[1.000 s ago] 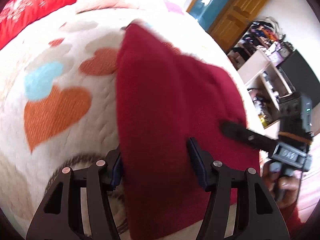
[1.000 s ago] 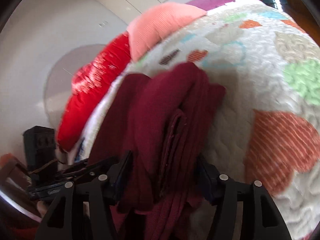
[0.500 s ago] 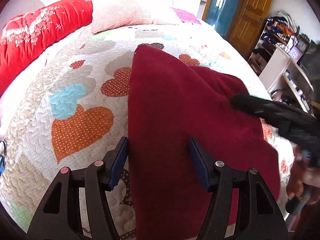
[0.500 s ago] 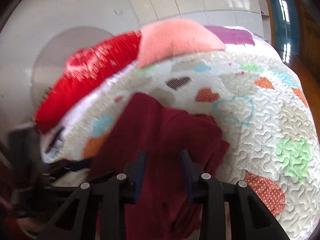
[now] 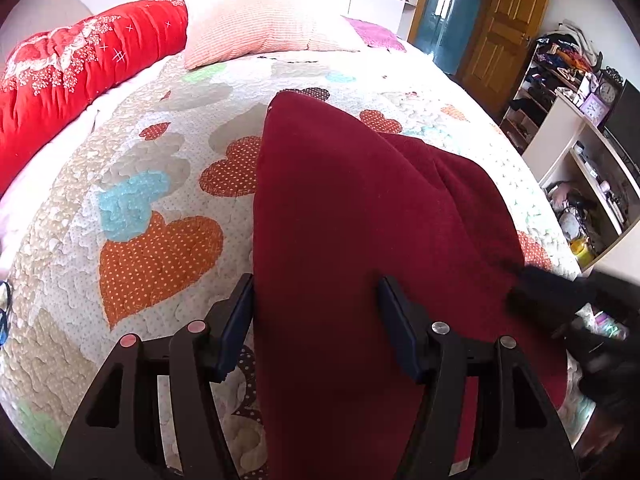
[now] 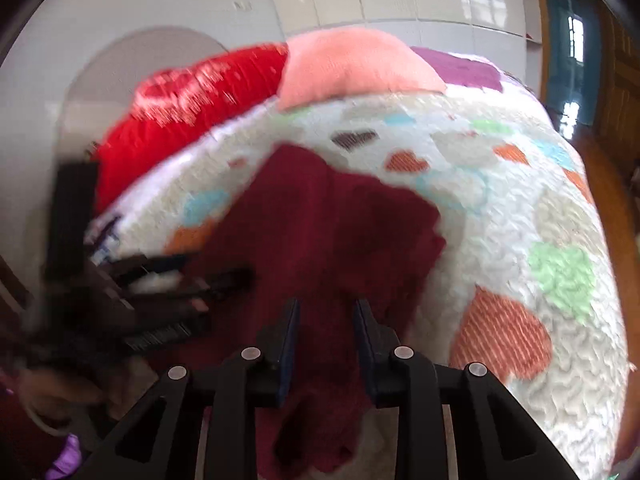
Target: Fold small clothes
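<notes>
A dark red garment [image 5: 360, 240] lies folded lengthwise on a heart-patterned quilt [image 5: 160, 240]; it also shows in the right wrist view [image 6: 320, 232]. My left gripper [image 5: 316, 304] is open, its fingers spread either side of the garment's near part, with cloth between them. My right gripper [image 6: 326, 320] hovers over the garment's near edge with jaws partly closed and a clear gap between them; red cloth shows in the gap. Each gripper appears blurred in the other's view.
A red bolster [image 5: 80, 72] and a pink pillow [image 5: 260, 28] lie at the bed's far end. Shelves with clutter [image 5: 580, 128] and a wooden door [image 5: 504, 20] stand to the right. A wall and headboard [image 6: 140, 60] are behind the bed.
Both grippers have pulled back from the garment. The right gripper's jaws have narrowed from wide open. The garment now lies flatter and longer on the quilt.
</notes>
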